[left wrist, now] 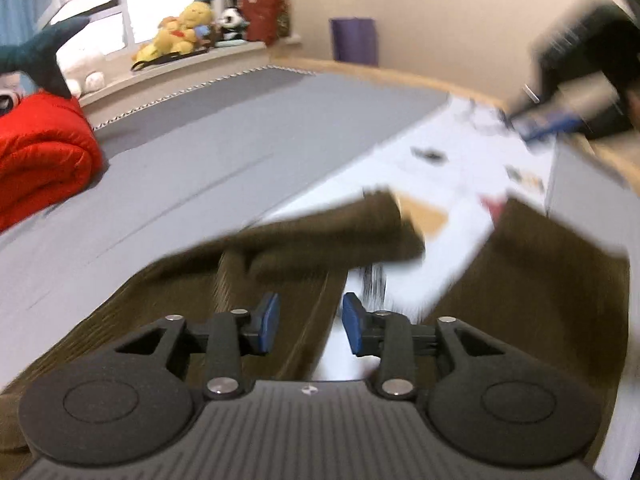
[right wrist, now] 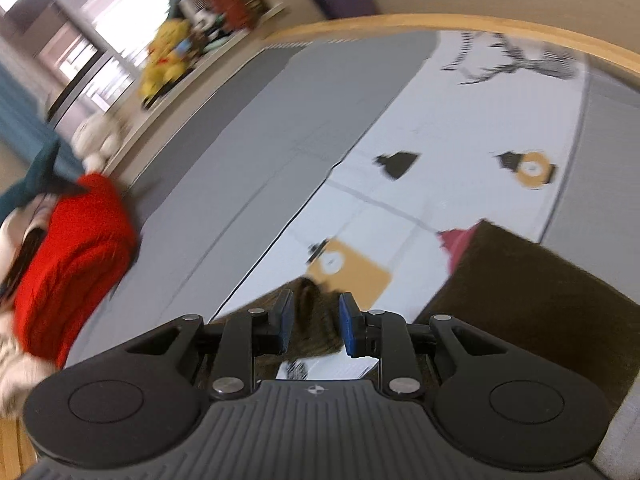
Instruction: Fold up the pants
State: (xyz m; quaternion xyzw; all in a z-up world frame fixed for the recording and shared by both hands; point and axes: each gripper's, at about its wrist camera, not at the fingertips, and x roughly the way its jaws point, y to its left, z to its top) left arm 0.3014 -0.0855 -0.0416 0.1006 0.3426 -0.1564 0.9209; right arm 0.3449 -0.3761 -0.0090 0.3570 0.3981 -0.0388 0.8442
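I read the fold as begun, not finished: my right tongs (right wrist: 314, 326) pinch a bunched pants (right wrist: 532, 304) edge; left tongs (left wrist: 310, 322) gape empty above them.

The gray sheet (left wrist: 240, 152) has lots of open room in the middle, where nothing sits on it. A hand can slide across there. At the left side, a fat red blanket (left wrist: 40, 152) is in the way, with a blue toy shark (left wrist: 36, 54) on top of it. Past the bed, the window ledge (left wrist: 192, 62) is crowded with a yellow stuffed toy (left wrist: 184, 30), a toy panda (left wrist: 232, 22) and a red pillow (left wrist: 264, 4). The white picture mat (right wrist: 460, 128) is mostly bare at its far end. Close up, the brown pants (left wrist: 328, 232) cover part of the mat. A wooden bed edge (right wrist: 440, 22) runs along the far side.
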